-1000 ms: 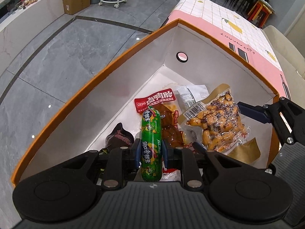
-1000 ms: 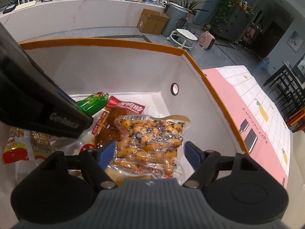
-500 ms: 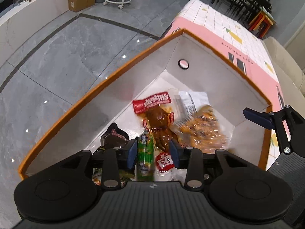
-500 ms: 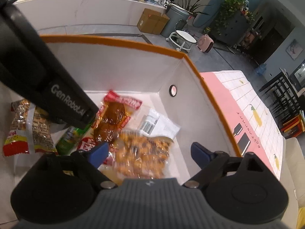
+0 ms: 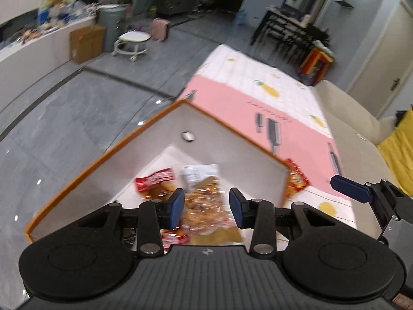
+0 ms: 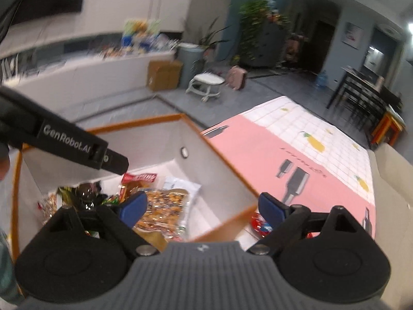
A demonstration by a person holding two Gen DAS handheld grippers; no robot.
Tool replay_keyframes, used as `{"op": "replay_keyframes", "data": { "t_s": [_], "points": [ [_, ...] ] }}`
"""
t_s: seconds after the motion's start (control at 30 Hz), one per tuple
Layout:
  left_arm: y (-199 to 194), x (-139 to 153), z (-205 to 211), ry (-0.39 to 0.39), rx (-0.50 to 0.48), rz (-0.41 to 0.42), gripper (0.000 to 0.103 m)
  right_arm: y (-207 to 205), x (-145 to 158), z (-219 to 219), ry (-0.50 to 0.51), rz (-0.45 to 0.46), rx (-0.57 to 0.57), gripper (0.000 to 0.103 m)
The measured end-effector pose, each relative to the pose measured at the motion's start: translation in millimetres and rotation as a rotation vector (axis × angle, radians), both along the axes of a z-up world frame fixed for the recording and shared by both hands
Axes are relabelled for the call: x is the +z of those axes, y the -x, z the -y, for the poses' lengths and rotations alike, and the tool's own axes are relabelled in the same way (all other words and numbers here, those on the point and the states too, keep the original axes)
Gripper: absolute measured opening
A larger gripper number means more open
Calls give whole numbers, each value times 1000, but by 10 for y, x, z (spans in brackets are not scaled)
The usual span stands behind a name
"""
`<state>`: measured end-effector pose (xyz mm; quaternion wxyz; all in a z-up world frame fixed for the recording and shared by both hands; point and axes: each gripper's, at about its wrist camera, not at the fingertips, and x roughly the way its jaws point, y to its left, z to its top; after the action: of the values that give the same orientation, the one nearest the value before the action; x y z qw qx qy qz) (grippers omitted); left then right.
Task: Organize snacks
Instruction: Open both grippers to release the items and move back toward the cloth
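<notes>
An orange-rimmed white box (image 5: 108, 155) holds several snack packs: a clear bag of mixed nuts (image 5: 206, 206), a red-labelled pack (image 5: 155, 178) and a white pack (image 5: 198, 173). My left gripper (image 5: 207, 208) is open and empty, raised above the box. My right gripper (image 6: 202, 206) is open and empty above the box's near corner (image 6: 227, 219). The nut bag (image 6: 165, 209) and dark packs (image 6: 85, 193) show in the right wrist view. A red snack pack (image 5: 296, 180) lies outside the box on the table; it also shows in the right wrist view (image 6: 260, 224).
The box stands on a table with a pink and white cloth (image 5: 245, 98). The left gripper's body (image 6: 64, 142) crosses the right wrist view at the left. A beige sofa (image 5: 348, 113) is at the right. Grey floor, a stool (image 5: 133, 41) and a cardboard box (image 5: 86, 42) lie beyond.
My left gripper has opened and let go of the green sausage stick into the box, then lifted up. My right gripper has also pulled up and back, staying open.
</notes>
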<state>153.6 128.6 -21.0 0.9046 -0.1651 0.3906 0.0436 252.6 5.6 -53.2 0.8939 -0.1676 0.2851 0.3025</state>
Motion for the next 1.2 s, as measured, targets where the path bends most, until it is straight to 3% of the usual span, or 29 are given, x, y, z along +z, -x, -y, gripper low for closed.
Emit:
{"op": "replay_keyframes", "data": {
  "t_s": [0.33, 0.67, 1.03, 1.1, 1.2],
  "points": [
    [74, 52, 721, -44, -170, 23, 46, 344, 28, 830, -110, -22, -111, 90],
    [7, -232, 1334, -97, -344, -32, 46, 415, -508, 1558, -129, -149, -294, 90],
    [-219, -623, 1628, -160, -349, -116, 46, 266, -967, 1705, -54, -183, -332, 89],
    [-289, -669, 1690, -191, -360, -112, 46, 231, -1021, 1696, -46, -172, -327, 83],
    [-421, -738, 1766, -254, -348, -109, 50, 168, -1064, 1672, -29, -170, -331, 83]
  ]
}}
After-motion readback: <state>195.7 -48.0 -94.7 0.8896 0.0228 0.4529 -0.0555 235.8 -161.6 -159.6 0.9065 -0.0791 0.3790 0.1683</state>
